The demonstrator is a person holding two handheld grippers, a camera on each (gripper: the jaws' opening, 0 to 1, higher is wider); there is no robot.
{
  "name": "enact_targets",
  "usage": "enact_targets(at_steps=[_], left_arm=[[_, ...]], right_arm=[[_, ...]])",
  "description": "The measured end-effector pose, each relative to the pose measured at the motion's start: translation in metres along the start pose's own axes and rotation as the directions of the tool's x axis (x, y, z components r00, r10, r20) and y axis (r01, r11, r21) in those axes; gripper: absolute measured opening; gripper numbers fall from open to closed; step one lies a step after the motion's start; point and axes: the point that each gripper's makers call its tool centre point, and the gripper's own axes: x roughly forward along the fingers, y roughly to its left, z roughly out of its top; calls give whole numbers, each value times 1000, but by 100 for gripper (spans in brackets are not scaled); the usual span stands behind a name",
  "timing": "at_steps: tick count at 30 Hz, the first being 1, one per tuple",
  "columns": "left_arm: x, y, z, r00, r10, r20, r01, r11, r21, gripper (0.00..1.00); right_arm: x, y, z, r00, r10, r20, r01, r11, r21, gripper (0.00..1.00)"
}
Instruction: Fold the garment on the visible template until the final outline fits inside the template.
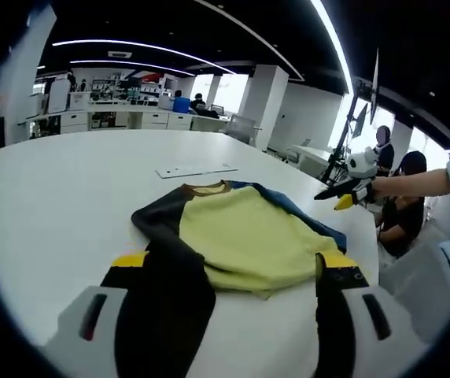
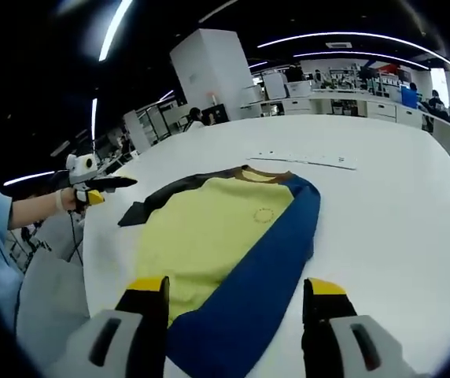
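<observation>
A yellow garment (image 1: pixel 245 236) with one black sleeve (image 1: pixel 166 291) and one blue sleeve (image 2: pixel 245 303) lies flat on the white table (image 1: pixel 68 197). My left gripper (image 1: pixel 233 264) is open low over the near hem, and the black sleeve runs between its jaws, close to the left one. My right gripper (image 2: pixel 237 287) is open too, with the blue sleeve lying between its jaws. Each gripper appears in the other's view, held by a hand: the right gripper (image 1: pixel 341 194) beyond the garment's far side, the left gripper (image 2: pixel 99 187) off the table's edge. The yellow body (image 2: pixel 209 232) is flat.
A flat white strip (image 1: pixel 197 169) lies on the table just beyond the collar, also seen as the strip (image 2: pixel 307 160). A person (image 1: pixel 402 201) sits past the table's right edge. Desks, a white pillar (image 1: pixel 266 98) and more people stand in the background.
</observation>
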Motion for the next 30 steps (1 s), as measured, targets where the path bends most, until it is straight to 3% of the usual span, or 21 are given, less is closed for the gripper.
enact_targets(at_steps=[7, 10, 22, 30], left_arm=[[-7, -13, -6, 1000, -25, -2, 25, 1000, 10, 81], [-10, -16, -9, 1000, -29, 0, 29, 1000, 5, 80], [-18, -27, -22, 999, -44, -3, 44, 999, -14, 79], [-22, -32, -31, 999, -50, -8, 49, 998, -28, 79]], right_arm=[[-15, 12, -20, 1000, -9, 5, 9, 998, -57, 58], [-22, 14, -37, 999, -23, -28, 21, 996, -85, 52], [-43, 11, -72, 999, -48, -24, 49, 998, 25, 45], [-46, 16, -92, 998, -31, -46, 35, 996, 79, 30]])
